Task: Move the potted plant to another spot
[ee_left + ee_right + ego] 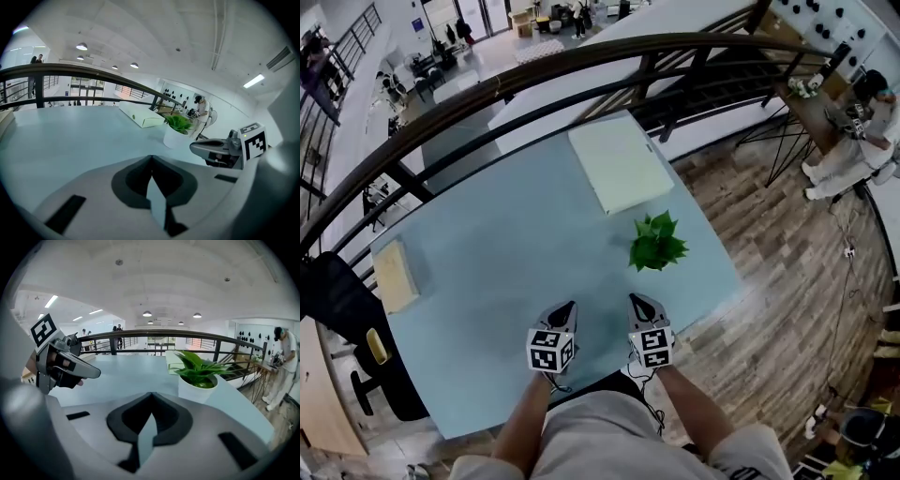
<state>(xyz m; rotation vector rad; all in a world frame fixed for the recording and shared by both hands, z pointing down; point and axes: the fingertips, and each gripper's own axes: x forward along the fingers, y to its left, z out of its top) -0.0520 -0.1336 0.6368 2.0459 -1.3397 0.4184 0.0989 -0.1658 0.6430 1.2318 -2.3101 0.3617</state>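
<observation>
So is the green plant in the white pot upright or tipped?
Upright: its white pot stands flat on the pale blue table, leaves pointing up.

a pale blue table (506,281) stands beside a dark curved railing (140,333); wood-plank floor (769,281) lies to its right, round lights (147,313) glow in the white ceiling.

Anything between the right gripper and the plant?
Nothing visible. Only bare table separates the right gripper from the plant. The box lies beyond the plant, and the left gripper is off to the side.
</observation>
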